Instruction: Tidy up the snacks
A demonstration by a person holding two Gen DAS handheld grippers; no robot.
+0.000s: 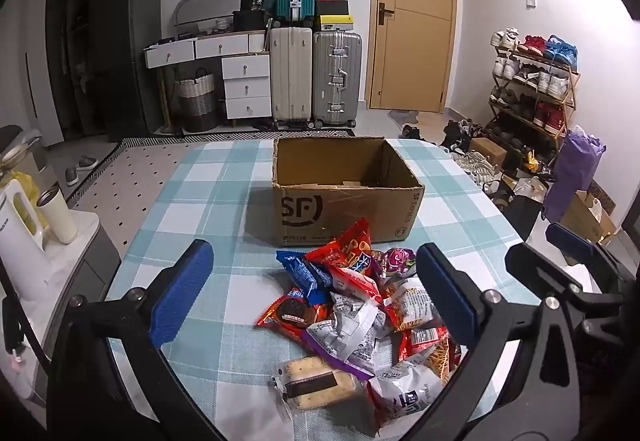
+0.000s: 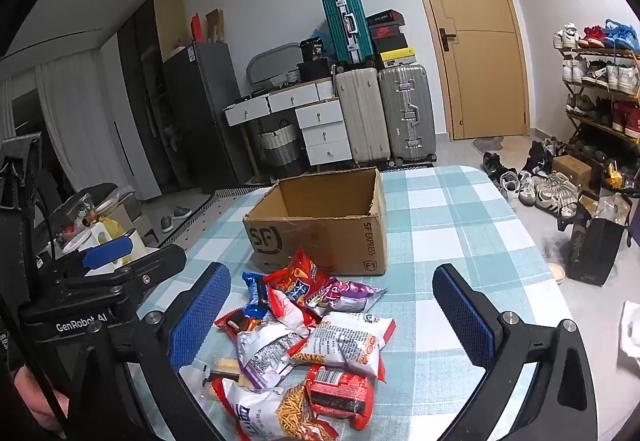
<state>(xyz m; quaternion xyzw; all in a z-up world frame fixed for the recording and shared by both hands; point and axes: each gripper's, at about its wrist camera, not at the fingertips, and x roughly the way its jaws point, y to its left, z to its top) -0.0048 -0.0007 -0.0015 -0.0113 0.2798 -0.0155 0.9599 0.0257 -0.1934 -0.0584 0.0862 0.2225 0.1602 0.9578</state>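
A heap of snack packets (image 1: 360,313) (image 2: 304,345) lies on the checked tablecloth, with red, blue, purple and white bags and a clear-wrapped cracker pack (image 1: 316,385). Behind it stands an open cardboard box (image 1: 344,189) (image 2: 324,221) that looks almost bare inside. My left gripper (image 1: 312,289) is open, its blue pads wide apart above the heap. My right gripper (image 2: 332,313) is also open over the heap, holding nothing. In the left wrist view the right gripper's fingers (image 1: 568,241) show at the right edge; in the right wrist view the left gripper's body (image 2: 108,269) shows at the left.
The table (image 1: 208,201) (image 2: 460,225) has a rounded edge. A side stand with a kettle (image 1: 20,233) and a cup (image 1: 58,217) is at its left. Suitcases (image 1: 316,73), drawers, a door and a shoe rack (image 1: 532,81) fill the room beyond.
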